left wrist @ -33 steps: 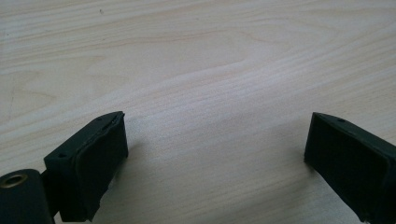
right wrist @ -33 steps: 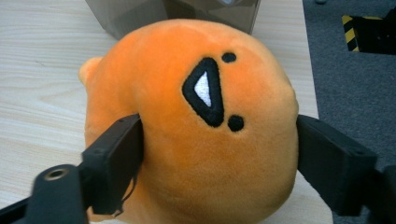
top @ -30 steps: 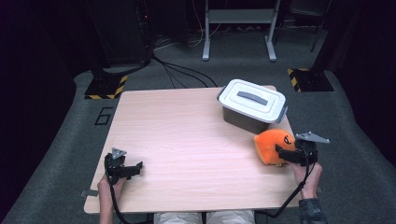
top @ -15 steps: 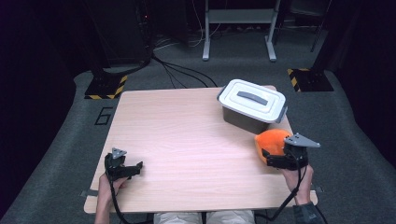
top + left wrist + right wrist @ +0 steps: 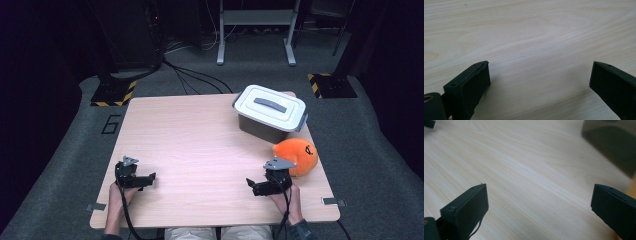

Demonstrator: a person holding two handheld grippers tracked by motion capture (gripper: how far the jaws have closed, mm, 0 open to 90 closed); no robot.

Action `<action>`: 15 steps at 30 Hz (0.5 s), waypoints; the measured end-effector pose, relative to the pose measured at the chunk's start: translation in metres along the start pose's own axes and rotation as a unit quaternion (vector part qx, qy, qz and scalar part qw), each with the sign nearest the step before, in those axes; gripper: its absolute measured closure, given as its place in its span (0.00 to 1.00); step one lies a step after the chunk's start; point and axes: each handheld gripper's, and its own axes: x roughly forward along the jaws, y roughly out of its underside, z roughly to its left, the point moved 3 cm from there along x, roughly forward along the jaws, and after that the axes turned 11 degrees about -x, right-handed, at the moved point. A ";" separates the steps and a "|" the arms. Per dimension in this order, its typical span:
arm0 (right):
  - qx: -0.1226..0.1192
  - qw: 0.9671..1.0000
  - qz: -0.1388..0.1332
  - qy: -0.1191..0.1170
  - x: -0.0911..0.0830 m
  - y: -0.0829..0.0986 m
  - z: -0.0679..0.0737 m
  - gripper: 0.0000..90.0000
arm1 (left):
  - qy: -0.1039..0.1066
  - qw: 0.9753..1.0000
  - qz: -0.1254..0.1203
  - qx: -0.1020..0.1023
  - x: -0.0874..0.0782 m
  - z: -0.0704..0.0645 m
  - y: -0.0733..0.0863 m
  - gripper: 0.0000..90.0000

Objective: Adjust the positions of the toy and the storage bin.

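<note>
My right gripper (image 5: pixel 253 186) sits low on the table (image 5: pixel 200 140), jaws spread wide and holding nothing; the orange plush toy (image 5: pixel 297 152) lies just beside it, on its outer side, near the table's right edge; the lidded grey box (image 5: pixel 270 112) stands beyond; my left gripper (image 5: pixel 147 178) rests near the left front corner, jaws equally wide, empty.

Toy (image 5: pixel 295 155): orange w/ black marks. Box (image 5: pixel 264 127): dark grey, lid (image 5: pixel 270 107) white w/ grey handle. Table (image 5: pixel 200 145): pale wood grain. Grippers (image 5: pixel 150 177) (image 5: pixel 250 184): black. Floor (image 5: pixel 380 150): grey carpet.
</note>
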 end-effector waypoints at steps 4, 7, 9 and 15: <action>-0.004 1.000 0.026 -0.014 0.023 0.010 0.007 0.01 | 0.017 1.000 -0.014 0.010 0.002 -0.013 -0.013 0.03; -0.009 0.999 0.044 -0.020 0.037 0.019 0.011 0.01 | 0.027 0.999 -0.016 0.022 0.006 -0.024 -0.025 0.03; -0.015 0.998 0.056 -0.017 0.044 0.022 0.013 0.01 | 0.033 0.999 -0.023 0.027 0.010 -0.033 -0.034 0.04; -0.021 0.997 0.071 -0.016 0.052 0.024 0.014 0.01 | 0.050 0.997 -0.034 0.041 0.025 -0.062 -0.062 0.04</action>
